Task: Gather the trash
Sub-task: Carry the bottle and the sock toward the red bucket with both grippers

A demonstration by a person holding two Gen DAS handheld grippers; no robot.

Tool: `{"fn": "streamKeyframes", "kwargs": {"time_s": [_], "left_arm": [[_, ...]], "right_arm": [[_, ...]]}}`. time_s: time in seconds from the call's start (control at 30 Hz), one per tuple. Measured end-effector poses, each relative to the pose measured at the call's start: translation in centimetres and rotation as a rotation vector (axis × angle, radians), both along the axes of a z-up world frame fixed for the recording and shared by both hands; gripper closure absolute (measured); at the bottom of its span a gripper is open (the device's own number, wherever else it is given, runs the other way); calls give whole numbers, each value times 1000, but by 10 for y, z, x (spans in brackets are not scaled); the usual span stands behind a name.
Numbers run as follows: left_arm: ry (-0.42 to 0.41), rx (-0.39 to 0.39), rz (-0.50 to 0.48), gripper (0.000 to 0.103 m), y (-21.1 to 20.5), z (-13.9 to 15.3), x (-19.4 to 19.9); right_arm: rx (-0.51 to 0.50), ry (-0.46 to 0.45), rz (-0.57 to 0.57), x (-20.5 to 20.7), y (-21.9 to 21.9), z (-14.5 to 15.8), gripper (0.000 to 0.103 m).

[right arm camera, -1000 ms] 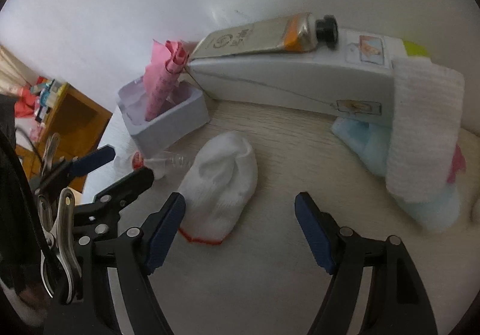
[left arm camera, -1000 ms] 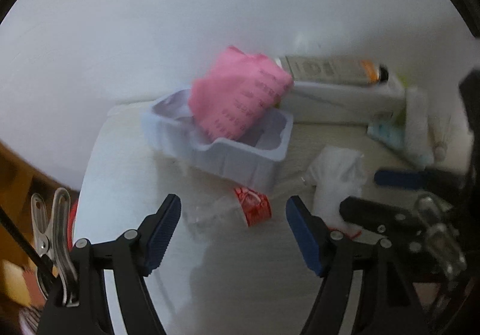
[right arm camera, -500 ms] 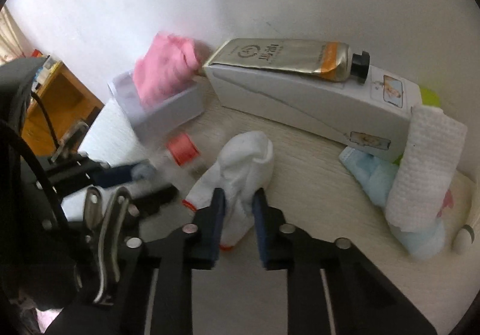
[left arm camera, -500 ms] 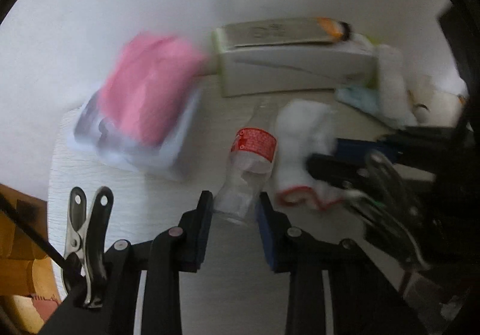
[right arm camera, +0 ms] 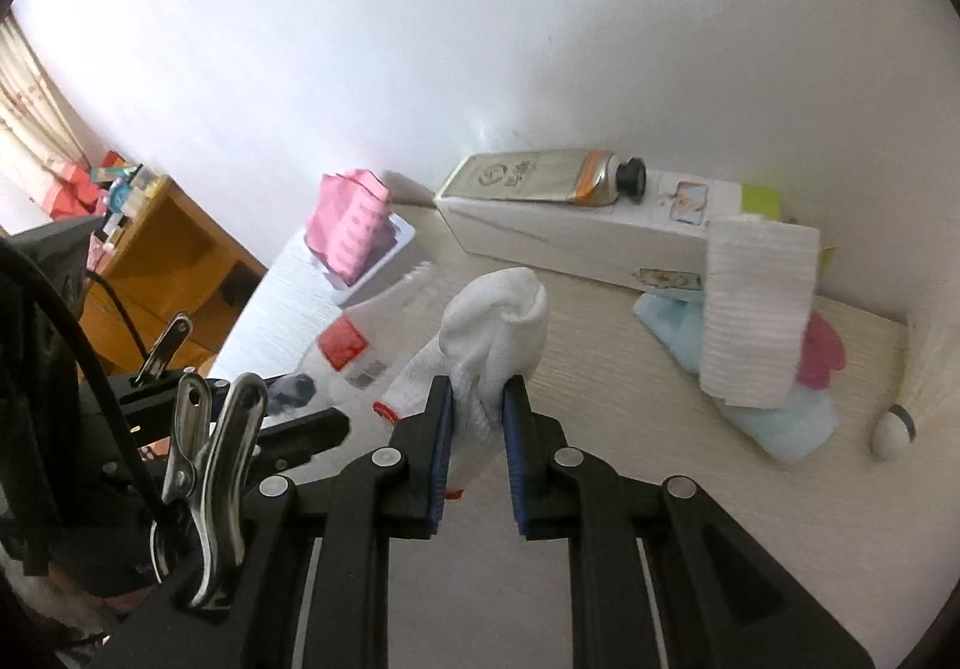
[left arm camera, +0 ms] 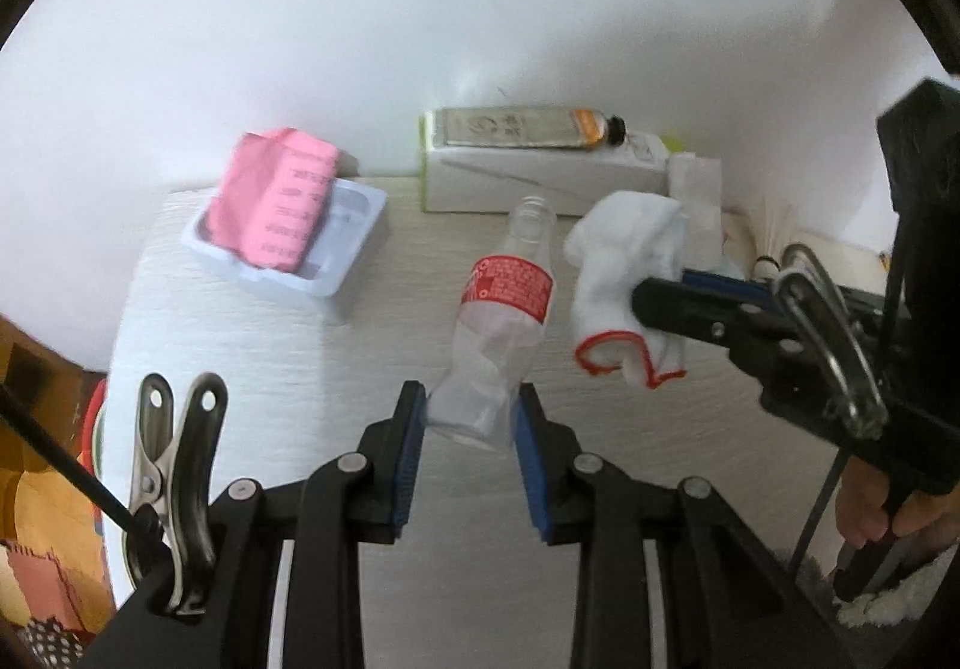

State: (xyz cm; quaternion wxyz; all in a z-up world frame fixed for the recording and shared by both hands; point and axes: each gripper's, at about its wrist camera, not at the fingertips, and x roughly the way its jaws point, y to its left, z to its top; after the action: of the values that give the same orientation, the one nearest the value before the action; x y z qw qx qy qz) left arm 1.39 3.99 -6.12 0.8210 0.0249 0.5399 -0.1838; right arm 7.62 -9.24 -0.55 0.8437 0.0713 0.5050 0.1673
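A crushed clear plastic bottle with a red label hangs above the pale table, its base pinched by my left gripper, which is shut on it. The bottle also shows at the left of the right wrist view. A white sock with a red-edged cuff is lifted off the table, and my right gripper is shut on its middle. In the left wrist view the sock dangles from the right gripper's black fingers.
A white plastic tray holding a pink packet sits at the back left. A white carton with a cream tube on top lines the wall. Folded cloths lie at the right. A wooden shelf stands beyond the table's left edge.
Both grippers went from open over the table to shut, the left on the bottle and the right on the sock. Both items have since risen off the table.
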Motion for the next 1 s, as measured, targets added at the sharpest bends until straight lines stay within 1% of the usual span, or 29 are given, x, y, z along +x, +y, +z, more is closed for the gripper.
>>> {"fn": "streamKeyframes", "kwargs": {"time_s": [0.17, 0.2, 0.3, 0.33, 0.53, 0.57, 0.83, 1.0], "left_arm": [[-27, -10, 70, 72, 18, 22, -11], [-25, -28, 68, 72, 21, 24, -13], [-37, -24, 111, 72, 31, 29, -19], [-38, -23, 125, 72, 30, 29, -20], [-42, -27, 216, 72, 56, 38, -30], [-45, -28, 228, 72, 63, 42, -34], [-48, -19, 345, 72, 114, 43, -36], [-42, -15, 417, 72, 152, 42, -34]], "right_arm": [[21, -37, 24, -17, 3, 21, 86], [21, -41, 32, -18, 4, 22, 86], [25, -50, 64, -20, 11, 29, 86], [27, -53, 77, -21, 15, 32, 86], [46, -70, 165, -26, 44, 48, 86], [50, -72, 179, -26, 50, 50, 86], [75, -70, 284, -18, 107, 60, 86], [89, -62, 350, -6, 151, 61, 86]]}}
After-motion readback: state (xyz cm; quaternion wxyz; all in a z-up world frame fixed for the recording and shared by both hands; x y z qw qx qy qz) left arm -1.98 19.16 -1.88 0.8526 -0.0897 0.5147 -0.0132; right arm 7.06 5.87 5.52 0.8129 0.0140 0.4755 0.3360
